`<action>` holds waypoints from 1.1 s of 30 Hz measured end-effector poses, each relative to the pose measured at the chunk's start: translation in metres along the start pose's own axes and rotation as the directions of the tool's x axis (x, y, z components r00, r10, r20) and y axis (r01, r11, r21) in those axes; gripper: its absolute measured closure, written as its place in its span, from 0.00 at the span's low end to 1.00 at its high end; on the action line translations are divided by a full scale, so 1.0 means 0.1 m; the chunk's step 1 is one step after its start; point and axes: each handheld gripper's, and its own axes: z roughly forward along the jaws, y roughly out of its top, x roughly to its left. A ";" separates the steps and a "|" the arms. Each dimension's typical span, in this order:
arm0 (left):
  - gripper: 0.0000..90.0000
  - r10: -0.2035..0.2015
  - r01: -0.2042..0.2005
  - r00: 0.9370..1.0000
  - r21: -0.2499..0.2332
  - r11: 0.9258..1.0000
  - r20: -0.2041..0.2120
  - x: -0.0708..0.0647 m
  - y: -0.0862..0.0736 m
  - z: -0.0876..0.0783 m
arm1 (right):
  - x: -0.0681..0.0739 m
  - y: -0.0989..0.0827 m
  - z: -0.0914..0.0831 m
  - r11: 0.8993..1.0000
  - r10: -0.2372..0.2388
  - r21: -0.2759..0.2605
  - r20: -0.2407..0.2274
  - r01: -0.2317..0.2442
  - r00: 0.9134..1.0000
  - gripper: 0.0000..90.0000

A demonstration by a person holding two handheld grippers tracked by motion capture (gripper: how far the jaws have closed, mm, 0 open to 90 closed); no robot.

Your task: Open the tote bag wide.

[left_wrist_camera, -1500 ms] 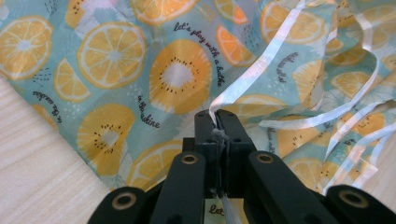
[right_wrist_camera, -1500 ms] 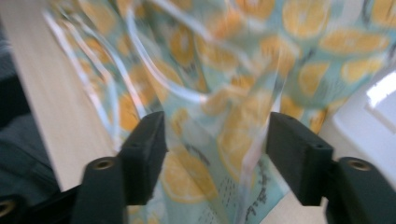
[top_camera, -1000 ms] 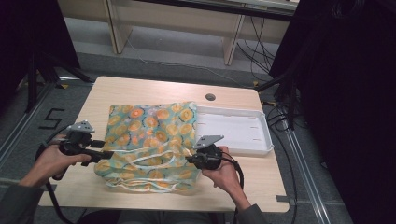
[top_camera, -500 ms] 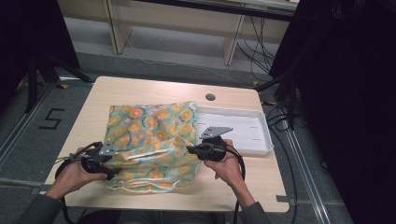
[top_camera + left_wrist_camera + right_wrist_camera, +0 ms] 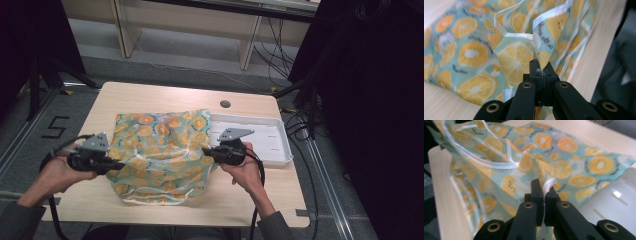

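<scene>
A teal cloth printed with orange and lemon slices and edged in white tape lies rumpled on the wooden table. At its left side my left gripper has just closed its jaws, and the pads pinch a taped corner of the cloth. That corner stands up from my left gripper in the left gripper view. My right gripper is shut on the cloth's right edge. In the right gripper view the white tape runs between the jaws of my right gripper, with the cloth spread beyond them.
A white tray sits at the right, and the cloth's far right corner overlaps its left rim. In the right gripper view the tray is at the lower right. A round cable hole is in the tabletop behind. Bare wood runs along the near edge.
My left gripper went in to the cloth's left edge, shut on it, and has drawn back a little and up with it. The right gripper kept its hold and rose slightly.
</scene>
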 end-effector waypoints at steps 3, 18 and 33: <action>0.98 -0.043 0.042 0.999 -0.038 0.998 -0.010 0.17 0.24 -0.02 | -0.11 0.12 0.04 0.999 0.030 -0.033 0.011 -0.029 0.999 1.00; 0.99 -0.250 0.260 0.963 0.102 0.960 -0.101 0.90 0.01 0.72 | -0.35 0.17 0.60 0.990 0.007 0.137 0.211 -0.037 0.978 0.64; 0.98 -0.260 0.268 0.960 0.068 0.961 -0.103 0.90 -0.03 0.70 | 0.31 0.15 0.75 0.944 -0.188 0.273 -0.024 0.187 0.982 0.41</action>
